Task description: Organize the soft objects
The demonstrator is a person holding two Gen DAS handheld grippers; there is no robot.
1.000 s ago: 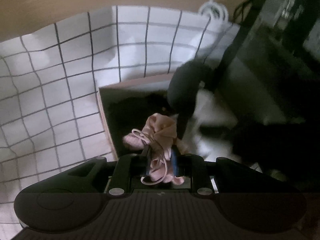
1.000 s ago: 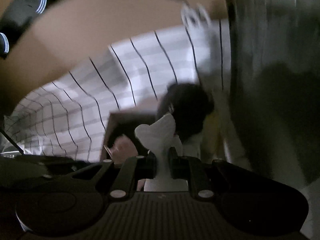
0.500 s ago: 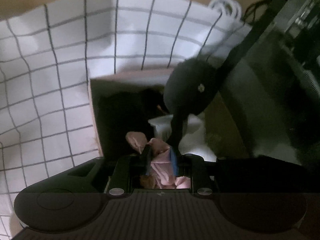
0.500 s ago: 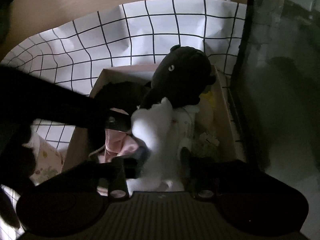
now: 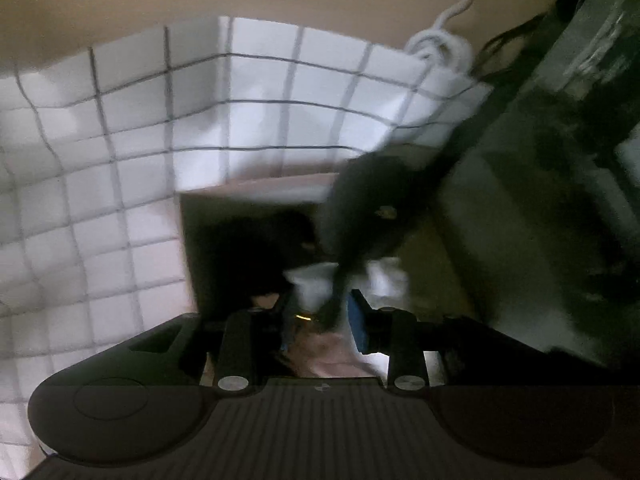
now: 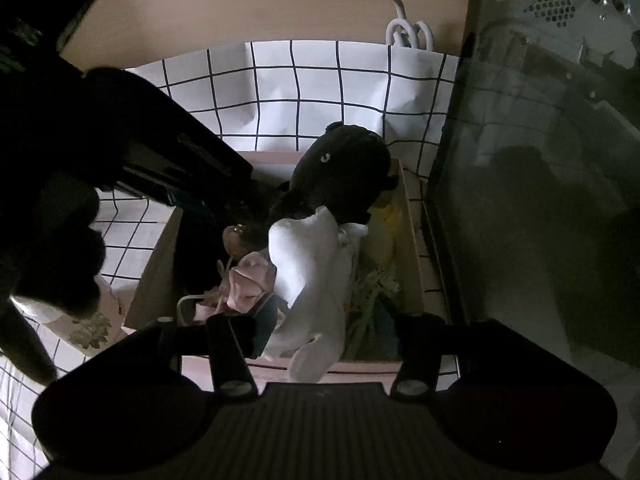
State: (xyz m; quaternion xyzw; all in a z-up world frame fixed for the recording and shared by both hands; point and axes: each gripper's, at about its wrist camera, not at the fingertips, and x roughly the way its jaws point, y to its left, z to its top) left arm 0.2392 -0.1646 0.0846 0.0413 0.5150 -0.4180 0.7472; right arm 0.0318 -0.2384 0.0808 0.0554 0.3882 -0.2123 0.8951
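A pale cardboard box point(image 6: 412, 240) holds soft things: a black plush toy point(image 6: 340, 168), a white plush piece point(image 6: 316, 272), a pink fabric bundle with a cord point(image 6: 248, 284) and yellow and green items point(image 6: 380, 240). My right gripper point(image 6: 324, 332) is open just above the box, its fingers spread either side of the white plush. My left gripper point(image 5: 322, 322) hangs over the box point(image 5: 256, 188), jaws apart, with the pink bundle point(image 5: 328, 354) lying between and below them. The left view is blurred. The left gripper body also shows in the right wrist view point(image 6: 188, 172).
A white cloth with a black grid point(image 6: 320, 92) covers the table around the box. A dark glass-fronted case point(image 6: 540, 160) stands close on the right. A coiled white cable point(image 6: 408, 34) lies behind the cloth. A floral pouch point(image 6: 88, 324) lies left of the box.
The right gripper opened and let go of the white plush, which now lies in the box. The left gripper lowered the pink bundle into the box and its jaws parted.
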